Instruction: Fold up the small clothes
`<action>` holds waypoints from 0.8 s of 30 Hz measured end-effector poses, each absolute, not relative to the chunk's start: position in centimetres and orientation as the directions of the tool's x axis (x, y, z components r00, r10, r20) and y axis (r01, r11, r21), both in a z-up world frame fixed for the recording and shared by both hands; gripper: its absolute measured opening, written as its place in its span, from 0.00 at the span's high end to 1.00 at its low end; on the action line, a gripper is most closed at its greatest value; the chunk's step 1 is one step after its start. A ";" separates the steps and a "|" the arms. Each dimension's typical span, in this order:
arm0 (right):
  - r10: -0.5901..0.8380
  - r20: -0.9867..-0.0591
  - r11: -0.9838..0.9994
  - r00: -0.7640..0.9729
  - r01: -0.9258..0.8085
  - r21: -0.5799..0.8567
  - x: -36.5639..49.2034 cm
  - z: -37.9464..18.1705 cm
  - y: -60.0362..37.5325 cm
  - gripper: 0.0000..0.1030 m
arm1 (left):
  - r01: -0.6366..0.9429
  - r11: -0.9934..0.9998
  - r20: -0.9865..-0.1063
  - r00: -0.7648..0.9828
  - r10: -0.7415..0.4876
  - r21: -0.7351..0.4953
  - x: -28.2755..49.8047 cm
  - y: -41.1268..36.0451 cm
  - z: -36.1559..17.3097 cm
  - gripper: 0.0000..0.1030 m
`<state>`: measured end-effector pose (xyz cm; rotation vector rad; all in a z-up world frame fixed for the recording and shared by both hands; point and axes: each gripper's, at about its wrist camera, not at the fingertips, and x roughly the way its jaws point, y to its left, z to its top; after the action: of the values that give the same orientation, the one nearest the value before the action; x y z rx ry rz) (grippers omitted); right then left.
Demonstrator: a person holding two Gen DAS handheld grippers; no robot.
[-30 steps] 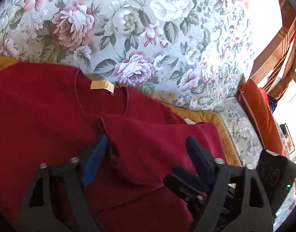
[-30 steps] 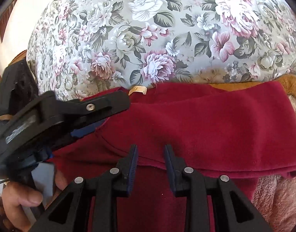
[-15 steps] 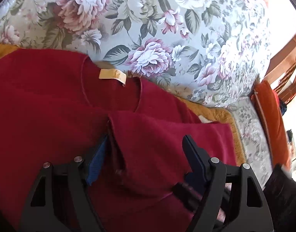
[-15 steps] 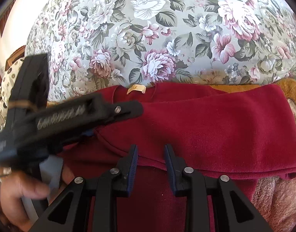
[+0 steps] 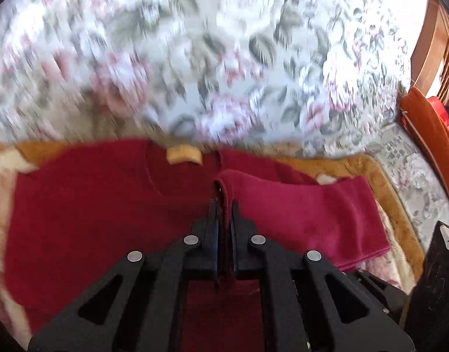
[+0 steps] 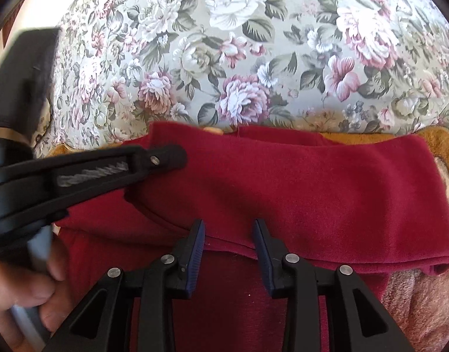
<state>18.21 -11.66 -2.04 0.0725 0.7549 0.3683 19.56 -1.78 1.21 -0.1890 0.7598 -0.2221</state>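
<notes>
A red sweater (image 5: 92,220) lies spread on an ochre plush blanket (image 5: 380,182) at the foot of a floral cushion (image 5: 224,58), seen first from the left wrist camera. The left gripper (image 5: 223,214) has its two fingers pressed nearly together, pinching a raised ridge of the red fabric between the blue pads. To the right of the pinch, a sleeve (image 5: 309,217) lies folded across the body of the garment. A small tan neck label (image 5: 183,155) sits at the far collar; any writing on it is too blurred to read. The cushion and the left side of this view are smeared by motion. An orange cushion (image 5: 427,140) and wooden furniture (image 5: 435,38) are cut off at the right edge, and a black object (image 5: 435,278) at the near right is only partly visible. From the right wrist camera, the sweater (image 6: 298,182) fills the middle of the view below the same sharply focused cushion (image 6: 239,44). The right gripper (image 6: 229,228) is open, a clear gap between its blue-lined fingers, holding nothing; its tips hover at the hem of the folded layer, and contact cannot be judged. The left gripper (image 6: 165,158) reaches in from the left, its fingertips hidden in the cloth. The left hand (image 6: 22,293) holding it is cropped at the near left corner. The label (image 6: 212,130) barely peeks out at the far edge.
</notes>
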 end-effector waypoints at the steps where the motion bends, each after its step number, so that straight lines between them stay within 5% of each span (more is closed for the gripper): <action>1: 0.350 -0.643 0.934 0.681 -0.308 0.183 17.9 -1.7 -11.5 0.68 | 0.110 0.965 -0.652 0.718 -0.243 -0.238 19.6 -1.2 1.5 0.96; 11: 0.327 -0.647 0.936 0.689 -0.331 0.120 17.5 -1.6 -10.6 0.68 | -0.140 0.964 -0.730 0.680 -0.072 -0.226 19.9 10.0 -0.4 0.96; 24: 0.317 -0.657 0.937 0.684 -0.334 0.104 17.5 -1.7 -10.3 0.68 | -0.140 0.966 -0.728 0.682 -0.066 -0.218 19.3 11.2 -4.2 0.95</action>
<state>17.46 -10.30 -1.69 -0.0252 0.7312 0.3651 19.32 11.19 -4.20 -0.2666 0.8217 0.0424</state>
